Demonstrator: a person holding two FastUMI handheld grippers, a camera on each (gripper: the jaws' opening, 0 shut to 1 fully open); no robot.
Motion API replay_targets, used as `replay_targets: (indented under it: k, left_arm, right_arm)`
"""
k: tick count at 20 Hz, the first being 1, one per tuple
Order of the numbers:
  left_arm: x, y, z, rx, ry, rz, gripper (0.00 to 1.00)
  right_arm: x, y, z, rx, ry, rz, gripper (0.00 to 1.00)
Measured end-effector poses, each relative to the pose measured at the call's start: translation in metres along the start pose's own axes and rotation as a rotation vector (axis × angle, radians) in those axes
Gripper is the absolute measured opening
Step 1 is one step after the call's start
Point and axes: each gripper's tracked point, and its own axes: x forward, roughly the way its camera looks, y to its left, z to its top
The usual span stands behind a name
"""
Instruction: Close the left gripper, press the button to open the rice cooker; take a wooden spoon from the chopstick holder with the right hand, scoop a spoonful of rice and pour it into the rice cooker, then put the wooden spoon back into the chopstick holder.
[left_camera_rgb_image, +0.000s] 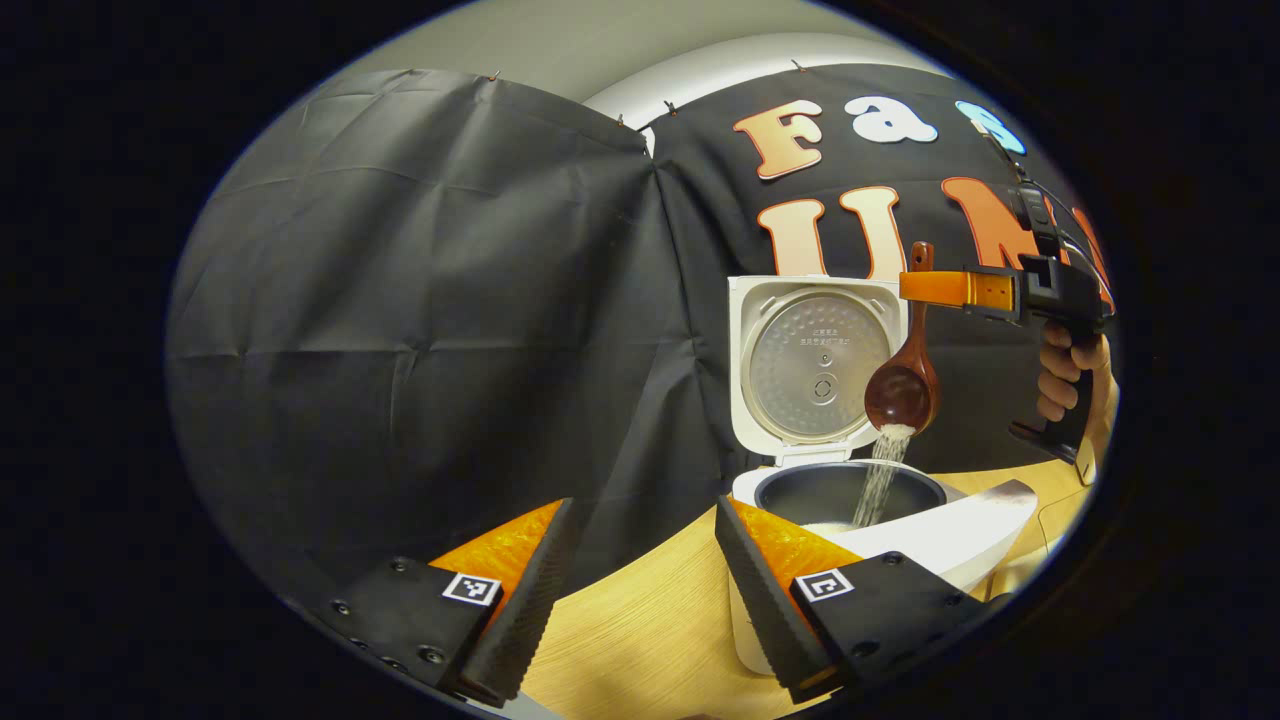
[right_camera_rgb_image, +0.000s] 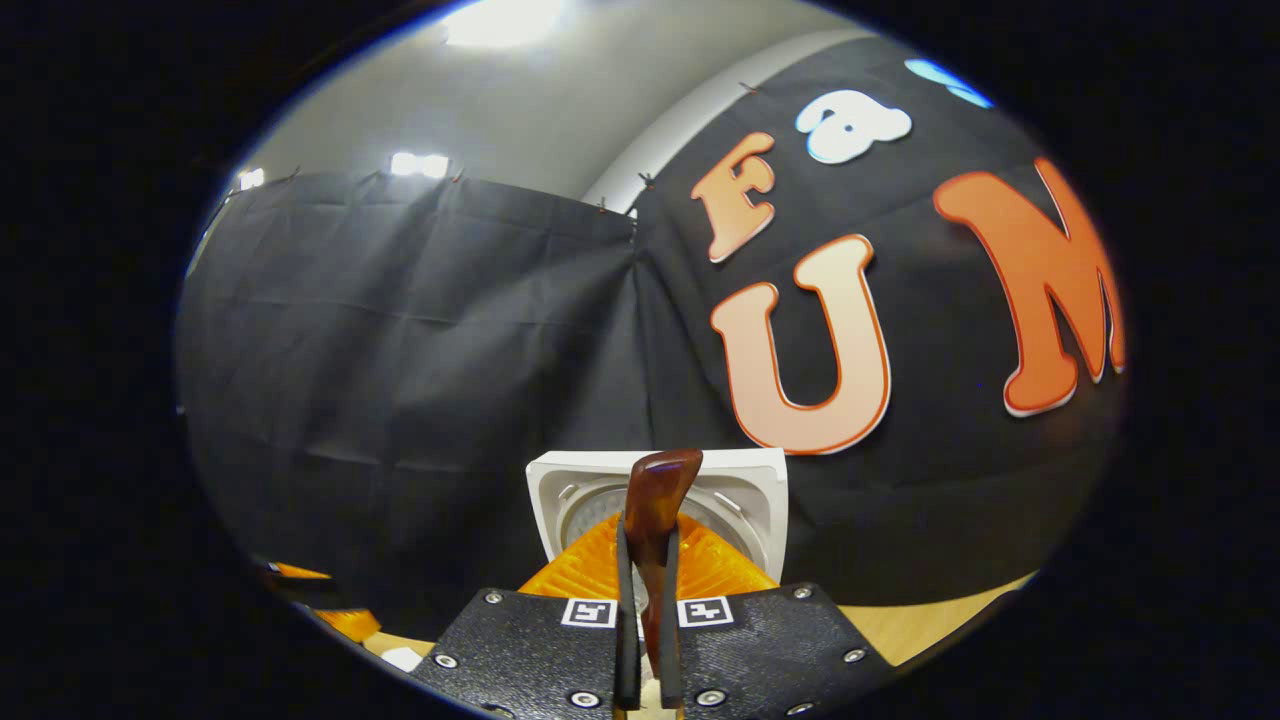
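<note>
While rice streams from the tipped spoon, step in hand = the pour; items L to R, left gripper view:
- Left gripper (left_camera_rgb_image: 640, 590): jaws wide apart, nothing between, low over the table (left_camera_rgb_image: 640, 640), near the cooker's front.
- Rice cooker (left_camera_rgb_image: 960, 540): lid (left_camera_rgb_image: 815, 365) upright, open; inner pot (left_camera_rgb_image: 850, 492) taking the rice (left_camera_rgb_image: 880, 475).
- Wooden spoon (left_camera_rgb_image: 903, 385): bowl down over the pot, handle up.
- Right gripper (left_camera_rgb_image: 925, 288): clamped on the spoon handle; right gripper view shows the handle pinched between both fingers.
Next, by judgement: finish emptying, level the spoon, carry back to the chopstick holder.
</note>
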Motion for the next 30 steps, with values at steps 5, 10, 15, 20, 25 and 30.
replay_targets:
  k: [5,10,15,20,25,30]
  left_arm:
    - [-0.003,-0.004,0.009,-0.003,-0.017,-0.005,0.87]
    - [-0.01,-0.011,0.017,-0.003,-0.031,-0.016,0.87]
    - [-0.01,-0.029,0.025,0.018,-0.053,-0.046,0.87]
    - [-0.012,-0.056,0.026,0.031,-0.054,-0.1,0.91]
    - [-0.015,-0.082,0.034,0.032,-0.067,-0.153,0.91]
    - [-0.021,-0.11,0.034,0.029,-0.071,-0.201,0.91]
  right_arm:
    - [-0.005,0.013,0.002,-0.152,-0.012,0.07,0.08]
    - [-0.017,0.005,0.004,-0.15,0.002,0.043,0.08]
    - [-0.045,-0.014,-0.002,-0.081,0.065,-0.001,0.08]
    - [-0.082,-0.051,0.003,-0.047,0.096,-0.115,0.08]
    - [-0.133,-0.089,0.027,-0.026,0.105,-0.249,0.12]
    - [-0.191,-0.115,0.052,-0.035,0.102,-0.353,0.08]
